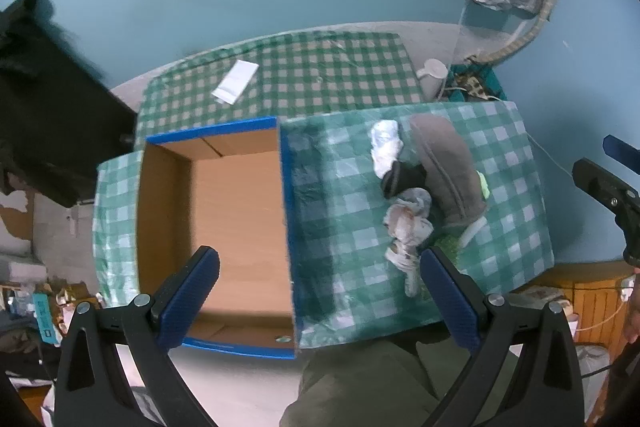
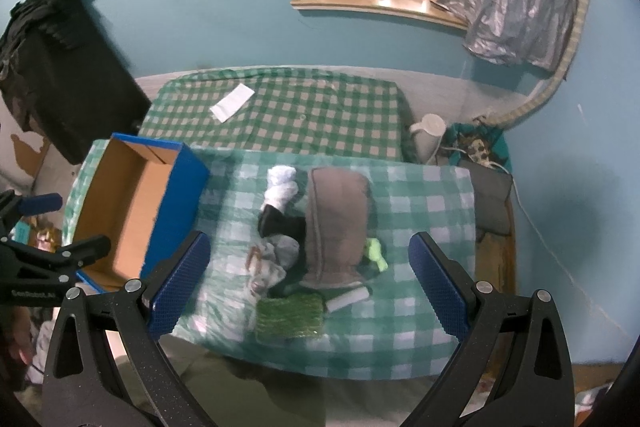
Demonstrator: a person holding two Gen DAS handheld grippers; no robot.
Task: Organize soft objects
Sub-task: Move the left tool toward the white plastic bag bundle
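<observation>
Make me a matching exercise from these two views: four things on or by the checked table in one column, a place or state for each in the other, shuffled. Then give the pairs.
Things:
1. cardboard box
2. grey-brown pouch
3. green scrub pad
4. white paper slip

Places or states:
A. lies on the far checked surface, apart from the pile
B. stands open with nothing in it, at the table's left end
C. at the near edge of the pile, beside a small white block
D. the biggest thing in the pile, with rolled socks to its left

Pairs: 1-B, 2-D, 3-C, 4-A
</observation>
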